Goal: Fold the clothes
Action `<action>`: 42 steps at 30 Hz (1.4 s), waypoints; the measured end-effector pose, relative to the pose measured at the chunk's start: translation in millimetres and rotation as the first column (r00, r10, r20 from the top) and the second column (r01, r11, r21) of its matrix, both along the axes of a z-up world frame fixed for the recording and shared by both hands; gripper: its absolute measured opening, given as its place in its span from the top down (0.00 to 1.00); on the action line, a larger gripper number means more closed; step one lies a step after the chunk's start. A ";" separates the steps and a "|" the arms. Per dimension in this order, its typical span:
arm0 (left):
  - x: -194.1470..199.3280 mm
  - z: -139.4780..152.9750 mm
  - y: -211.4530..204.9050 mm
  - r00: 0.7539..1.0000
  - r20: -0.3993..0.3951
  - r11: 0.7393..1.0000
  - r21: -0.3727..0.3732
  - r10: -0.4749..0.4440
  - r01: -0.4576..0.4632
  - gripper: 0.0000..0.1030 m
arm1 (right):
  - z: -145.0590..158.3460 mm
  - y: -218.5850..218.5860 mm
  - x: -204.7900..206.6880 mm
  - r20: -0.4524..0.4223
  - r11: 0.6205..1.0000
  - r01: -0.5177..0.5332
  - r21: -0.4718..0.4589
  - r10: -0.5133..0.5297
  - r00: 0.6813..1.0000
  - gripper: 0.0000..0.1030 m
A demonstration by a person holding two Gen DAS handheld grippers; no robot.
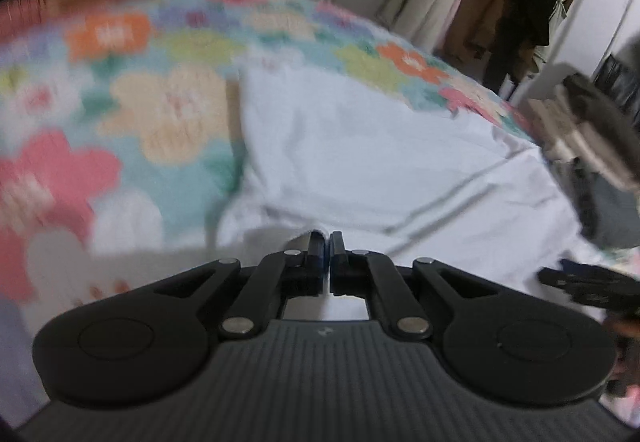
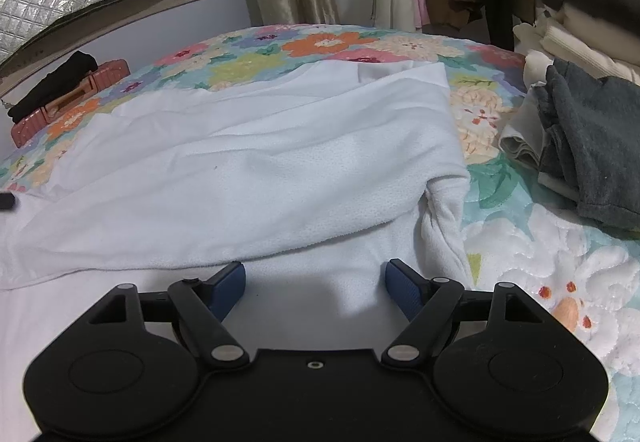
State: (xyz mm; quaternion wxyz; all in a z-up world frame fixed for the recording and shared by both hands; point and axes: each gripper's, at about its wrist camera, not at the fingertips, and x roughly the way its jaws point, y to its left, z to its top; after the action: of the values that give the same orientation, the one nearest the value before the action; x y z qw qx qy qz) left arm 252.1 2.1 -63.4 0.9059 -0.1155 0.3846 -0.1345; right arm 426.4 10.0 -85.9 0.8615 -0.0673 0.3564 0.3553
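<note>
We had the white garment [image 2: 248, 161] spread on the floral quilt [image 2: 320, 41], part-doubled w/ a flap across it, L gripper [image 1: 326, 238] pinched on its near hem to carry a fold, R gripper [image 2: 315, 274] spread wide at 6 o'clock, free to pin or grab.
</note>
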 end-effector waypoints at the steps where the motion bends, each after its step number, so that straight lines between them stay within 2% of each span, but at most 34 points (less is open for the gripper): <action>1: 2.6 -5.4 1.6 1.000 -0.023 1.000 -0.019 -0.011 0.010 0.96 | -0.1 0.4 -0.2 0.000 1.000 0.000 -0.001 0.000 1.000 0.21; 4: 10.5 -21.5 6.2 0.995 -0.092 0.996 -0.077 -0.046 0.039 0.83 | -0.4 1.4 -0.6 0.002 1.000 0.000 -0.003 0.000 1.000 0.19; 5: 13.1 -26.8 7.8 0.992 -0.115 0.994 -0.097 -0.059 0.048 0.83 | -0.6 1.6 -0.6 0.003 1.000 0.000 -0.003 0.000 1.000 0.19; 7: 9.5 -21.1 6.1 0.996 -0.078 0.997 -0.074 -0.040 0.035 0.99 | -0.8 2.1 -1.1 0.005 1.000 -0.001 -0.005 0.001 1.000 0.19; 8: 7.1 -17.1 4.9 0.998 -0.053 0.998 -0.059 -0.029 0.025 0.99 | -0.8 2.3 -1.3 0.006 1.000 -0.002 -0.006 0.002 1.000 0.18; 10: -17.0 11.0 8.2 0.993 0.116 0.997 -0.076 0.012 -0.003 0.99 | -0.7 1.8 -1.3 0.006 1.000 -0.004 -0.004 0.004 1.000 0.18; 11: -30.5 26.5 10.2 0.977 0.208 0.996 -0.090 0.035 -0.016 0.99 | -0.7 1.4 -1.1 0.005 1.000 -0.007 -0.002 0.007 1.000 0.18; 13: -57.4 57.5 14.2 0.920 0.384 0.992 -0.122 0.083 -0.039 0.99 | -1.0 0.2 -1.0 0.005 1.000 -0.012 0.000 0.012 1.000 0.18; 14: -67.1 63.7 17.1 0.894 0.433 0.989 -0.136 0.114 -0.061 0.99 | -1.2 -0.3 -1.1 0.005 1.000 -0.014 0.001 0.014 1.000 0.18; 15: -70.5 61.3 20.8 0.888 0.439 0.985 -0.152 0.138 -0.079 0.99 | -1.4 -0.3 -1.3 0.005 1.000 -0.015 0.001 0.015 1.000 0.18; 16: -66.1 51.6 24.9 0.907 0.392 0.982 -0.165 0.153 -0.094 0.98 | -1.6 -0.1 -1.5 0.005 1.000 -0.014 0.001 0.014 1.000 0.18; 17: -55.6 37.4 28.5 0.938 0.306 0.979 -0.171 0.161 -0.113 0.98 | -1.6 0.3 -1.5 0.005 1.000 -0.014 -0.001 0.014 1.000 0.18; 18: -45.0 24.3 31.1 0.958 0.234 0.978 -0.166 0.166 -0.129 0.97 | -1.7 0.9 -1.5 0.005 1.000 -0.013 -0.003 0.013 1.000 0.18; 20: -24.4 -0.6 35.6 0.979 0.105 0.976 -0.146 0.174 -0.158 0.96 | -1.7 1.8 -1.5 0.006 1.000 -0.014 -0.007 0.014 1.000 0.18; 22: -3.9 -25.5 40.1 0.983 -0.026 0.975 -0.123 0.183 -0.185 0.96 | -1.5 1.6 -1.3 0.005 1.000 -0.015 -0.007 0.015 1.000 0.18; 25: 2.0 -29.8 44.7 0.983 -0.042 0.972 -0.149 0.177 -0.181 0.91 | -1.3 0.2 -0.9 0.002 1.000 -0.018 -0.007 0.018 1.000 0.18; 26: 2.5 -28.1 43.5 0.985 -0.033 0.973 -0.148 0.172 -0.175 0.85 | -1.4 -0.3 -0.8 0.002 1.000 -0.021 -0.007 0.021 1.000 0.18; 27: 1.8 -26.9 41.1 0.986 -0.023 0.976 -0.143 0.166 -0.167 0.74 | -1.6 -0.7 -0.6 0.002 1.000 -0.023 -0.006 0.023 1.000 0.18; 28: 0.7 -26.0 38.3 0.987 -0.012 0.978 -0.135 0.159 -0.159 0.68 | -1.7 -1.2 -0.4 0.002 1.000 -0.025 -0.005 0.025 1.000 0.18; 30: 2.1 -25.7 35.9 0.986 0.005 0.980 -0.107 0.168 -0.167 0.38 | -1.9 -1.6 -0.1 0.002 1.000 -0.028 -0.005 0.028 1.000 0.17; 32: 2.2 -22.1 39.1 0.978 0.022 0.977 -0.064 0.206 -0.205 0.30 | -1.5 -1.3 -1.7 0.005 1.000 -0.027 -0.006 0.027 1.000 0.17; 34: 3.2 -23.9 41.9 0.975 0.030 0.974 -0.053 0.222 -0.220 0.30 | -1.7 -1.9 -2.5 0.008 1.000 -0.025 -0.003 0.025 1.000 0.17; 35: 4.9 -25.7 43.8 0.975 0.030 0.974 -0.062 0.220 -0.217 0.34 | -1.9 -2.3 -2.9 0.010 1.000 -0.024 -0.001 0.024 1.000 0.17; 37: 6.3 -24.9 44.6 0.979 0.031 0.978 -0.068 0.201 -0.198 0.64 | -2.2 -3.1 -3.6 0.013 1.000 -0.022 0.002 0.022 1.000 0.17; 38: 7.0 -24.2 44.7 0.981 0.032 0.980 -0.070 0.191 -0.188 0.88 | -2.4 -3.5 -3.9 0.015 1.000 -0.021 0.004 0.021 1.000 0.17; 42: -8.0 -6.5 35.1 0.980 0.142 0.990 -0.061 0.139 -0.131 0.93 | -1.4 -1.7 -3.2 0.020 1.000 -0.020 -0.002 0.020 1.000 0.17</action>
State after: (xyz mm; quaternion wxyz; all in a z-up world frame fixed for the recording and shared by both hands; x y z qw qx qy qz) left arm 244.1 37.2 -69.9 0.9355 -0.1543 0.3048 -0.0908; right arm 423.2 8.3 -87.3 0.8614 -0.0753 0.3474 0.3629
